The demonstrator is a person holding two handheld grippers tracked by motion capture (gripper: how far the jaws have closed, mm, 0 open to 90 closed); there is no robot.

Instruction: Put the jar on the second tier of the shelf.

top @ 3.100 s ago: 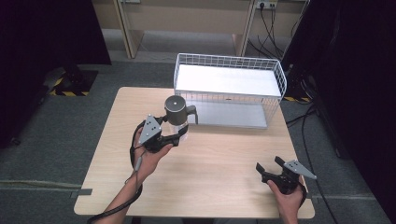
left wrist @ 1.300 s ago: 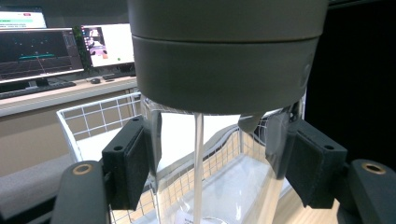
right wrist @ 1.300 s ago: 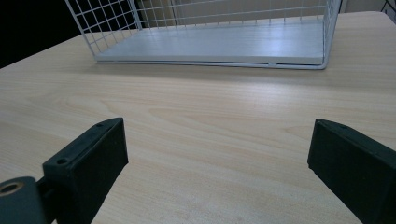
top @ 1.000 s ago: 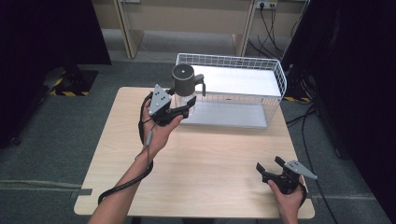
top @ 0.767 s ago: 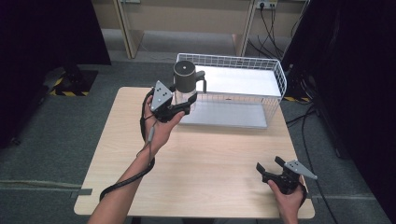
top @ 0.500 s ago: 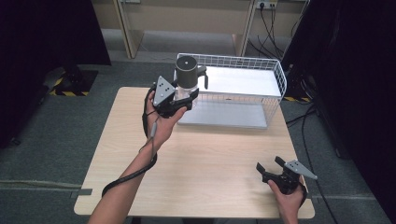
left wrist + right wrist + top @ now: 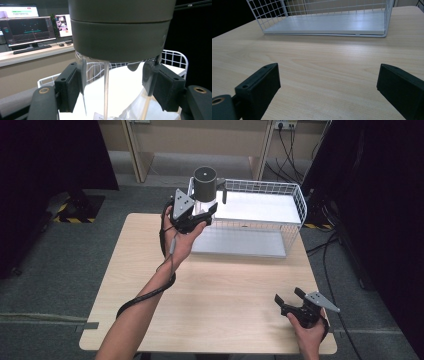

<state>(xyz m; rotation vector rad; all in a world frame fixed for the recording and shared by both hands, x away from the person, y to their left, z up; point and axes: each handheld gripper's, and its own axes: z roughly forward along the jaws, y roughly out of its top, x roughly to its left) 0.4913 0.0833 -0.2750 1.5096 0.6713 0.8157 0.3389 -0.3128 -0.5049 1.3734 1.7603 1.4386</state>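
A clear jug with a grey lid [image 7: 205, 182] is held up in the air over the near left corner of the white wire basket [image 7: 260, 217]. My left gripper [image 7: 200, 215] is shut on the jug's clear body, below the lid. In the left gripper view the grey lid [image 7: 120, 30] looms at the top, and both pads [image 7: 70, 88] press on the clear wall [image 7: 106, 95]. My right gripper [image 7: 290, 296] rests low over the table's near right corner, jaws wide apart. In the right gripper view its gripper [image 7: 328, 82] stands open over bare wood.
The wooden table [image 7: 215, 295] lies below both grippers. The basket [image 7: 324, 25] has a flat white floor and stands at the table's far side. Desks and cables line the back wall; dark screens flank the table.
My left gripper has lifted the jug off the table and carried it up and away toward the basket's near left corner. The right gripper has stayed still.
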